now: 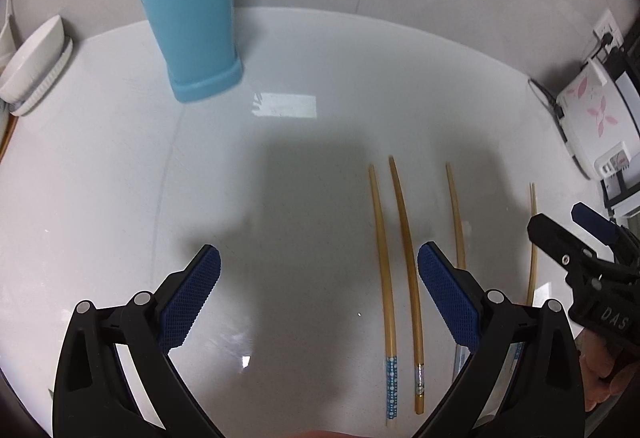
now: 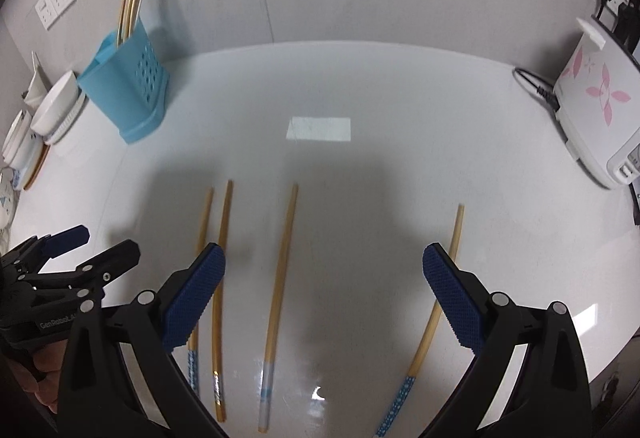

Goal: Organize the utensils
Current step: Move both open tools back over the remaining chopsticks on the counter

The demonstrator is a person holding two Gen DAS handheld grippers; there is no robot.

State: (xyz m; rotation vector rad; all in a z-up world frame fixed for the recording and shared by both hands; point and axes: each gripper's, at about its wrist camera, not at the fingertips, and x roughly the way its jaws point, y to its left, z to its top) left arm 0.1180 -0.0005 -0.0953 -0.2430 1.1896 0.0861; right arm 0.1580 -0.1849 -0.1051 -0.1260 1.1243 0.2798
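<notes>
1. Both claws, left claw [image 1: 318, 302] and right claw [image 2: 324, 302], are hovering spread apart and empty over the white tabletop [image 2: 360, 85].
2. Four slim bamboo chopsticks are lying there; the middle chopstick [image 2: 280, 278] is sitting between the right claw's pads.
3. Pinching it mid-shaft would suit tipping it into the blue plastic holder [image 2: 128, 97].

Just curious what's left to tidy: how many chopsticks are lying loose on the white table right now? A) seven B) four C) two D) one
B: the right wrist view shows four loose chopsticks on the table: a close pair at left, one in the middle and one at right; the others stand in the blue holder.
</notes>
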